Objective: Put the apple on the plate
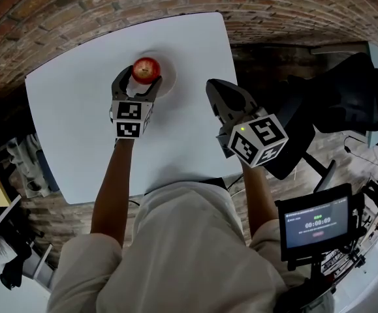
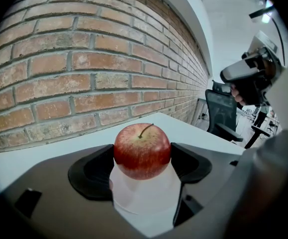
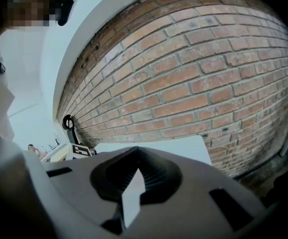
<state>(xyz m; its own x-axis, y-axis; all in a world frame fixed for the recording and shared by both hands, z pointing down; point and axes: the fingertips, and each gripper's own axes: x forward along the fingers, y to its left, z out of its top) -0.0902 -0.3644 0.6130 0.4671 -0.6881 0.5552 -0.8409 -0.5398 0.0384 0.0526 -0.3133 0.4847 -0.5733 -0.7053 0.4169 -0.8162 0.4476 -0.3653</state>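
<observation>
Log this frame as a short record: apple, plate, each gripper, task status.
apple: red, between the left gripper's jaws, over the plate
plate: white, on the white table
left gripper: shut on the apple
right gripper: shut, empty, above the table's right side
task status: apple at the plate, not yet released; contact with the plate unclear

white table (image 1: 71,122) | brick wall (image 2: 84,59) | black chair (image 1: 345,96) | timer screen (image 1: 316,223)

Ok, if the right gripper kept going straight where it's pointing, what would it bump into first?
Probably the brick wall. The right gripper points across the white table's far corner, and nothing stands in between. Depth is unclear, so it might scrape the tabletop first.
</observation>
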